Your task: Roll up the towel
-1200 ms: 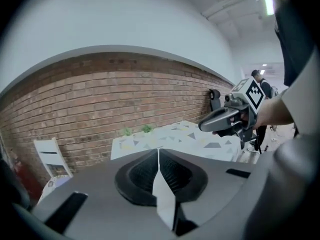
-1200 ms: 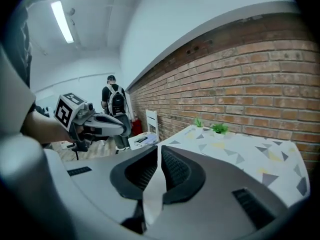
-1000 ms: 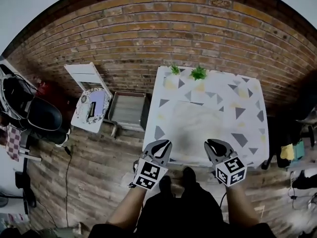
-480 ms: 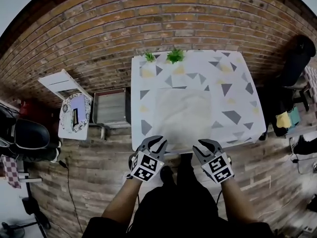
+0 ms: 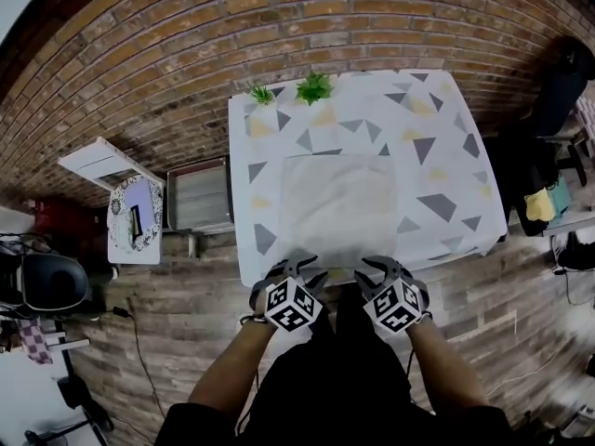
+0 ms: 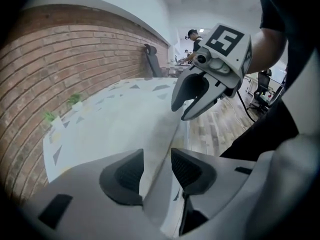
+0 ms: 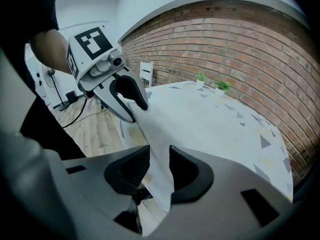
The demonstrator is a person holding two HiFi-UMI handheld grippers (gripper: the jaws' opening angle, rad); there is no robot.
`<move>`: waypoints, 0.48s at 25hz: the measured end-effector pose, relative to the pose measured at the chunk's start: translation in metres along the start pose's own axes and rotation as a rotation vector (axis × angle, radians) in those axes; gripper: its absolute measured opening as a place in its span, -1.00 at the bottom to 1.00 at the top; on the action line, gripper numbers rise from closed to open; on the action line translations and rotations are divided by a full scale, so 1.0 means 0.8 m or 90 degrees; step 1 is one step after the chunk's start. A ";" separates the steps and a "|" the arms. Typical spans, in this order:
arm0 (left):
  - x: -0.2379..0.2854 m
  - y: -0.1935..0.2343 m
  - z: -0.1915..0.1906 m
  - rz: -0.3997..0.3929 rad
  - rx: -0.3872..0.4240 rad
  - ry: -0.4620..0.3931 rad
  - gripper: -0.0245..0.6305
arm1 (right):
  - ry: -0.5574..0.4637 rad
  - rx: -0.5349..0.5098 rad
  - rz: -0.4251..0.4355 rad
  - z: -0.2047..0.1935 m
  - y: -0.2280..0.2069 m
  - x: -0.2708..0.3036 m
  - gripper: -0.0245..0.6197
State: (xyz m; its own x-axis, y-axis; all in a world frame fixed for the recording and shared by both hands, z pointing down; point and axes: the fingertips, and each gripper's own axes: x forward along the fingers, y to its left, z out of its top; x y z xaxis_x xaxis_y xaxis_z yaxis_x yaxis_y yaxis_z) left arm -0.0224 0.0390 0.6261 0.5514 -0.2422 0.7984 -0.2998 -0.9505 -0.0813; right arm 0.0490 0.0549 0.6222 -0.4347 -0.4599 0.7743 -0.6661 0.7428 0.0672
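While their jaws have just been opening, left hand-held gripper (image 6: pixel 157 169) and right hand-held gripper (image 7: pixel 159 166) stand apart astride the near edge of the pale cream rectangular cloth towel (image 5: pixel 337 207) | it lies flat on triangle-patterned white worktop (image 5: pixel 446 156) | tip: pinch both corners level, curl edge away evenly

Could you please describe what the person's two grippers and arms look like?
Both the left gripper and the right gripper have grey bodies, curved jaws with black ribbed pads, and a white cube printed with black square markers. The forearms are bare; the clothing is black. Both pairs of jaws have just been opening, with the towel edge between them.
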 end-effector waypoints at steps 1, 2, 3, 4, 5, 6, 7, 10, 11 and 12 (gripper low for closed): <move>0.005 -0.001 -0.001 -0.002 0.007 0.007 -0.40 | 0.007 -0.003 0.004 -0.002 -0.001 0.005 -0.50; 0.008 -0.001 -0.002 -0.003 0.011 0.011 -0.40 | 0.014 -0.006 0.009 -0.004 -0.001 0.010 -0.50; 0.011 -0.001 -0.003 -0.005 0.012 0.015 -0.40 | 0.024 -0.010 0.013 -0.007 0.000 0.015 -0.50; 0.013 -0.002 -0.003 -0.007 0.013 0.018 -0.40 | 0.034 -0.016 0.017 -0.010 0.001 0.019 -0.50; 0.015 -0.002 -0.004 -0.010 0.014 0.021 -0.40 | 0.045 -0.024 0.019 -0.013 0.002 0.022 -0.50; 0.017 -0.003 -0.004 -0.013 0.015 0.026 -0.40 | 0.053 -0.030 0.021 -0.016 0.003 0.025 -0.50; 0.018 -0.004 -0.005 -0.016 0.017 0.030 -0.40 | 0.058 -0.033 0.025 -0.017 0.003 0.026 -0.51; 0.020 -0.006 -0.007 -0.024 0.017 0.038 -0.40 | 0.063 -0.037 0.042 -0.019 0.006 0.025 -0.56; 0.020 -0.006 -0.008 -0.026 0.018 0.040 -0.40 | 0.064 -0.042 0.046 -0.019 0.007 0.025 -0.60; 0.021 -0.006 -0.008 -0.028 0.019 0.041 -0.40 | 0.066 -0.049 0.047 -0.019 0.008 0.025 -0.64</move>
State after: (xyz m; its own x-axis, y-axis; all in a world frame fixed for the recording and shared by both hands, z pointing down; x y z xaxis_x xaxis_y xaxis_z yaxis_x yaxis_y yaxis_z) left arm -0.0163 0.0410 0.6435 0.5122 -0.1874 0.8382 -0.2517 -0.9658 -0.0621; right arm 0.0452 0.0581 0.6477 -0.4131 -0.3523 0.8398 -0.5846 0.8097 0.0521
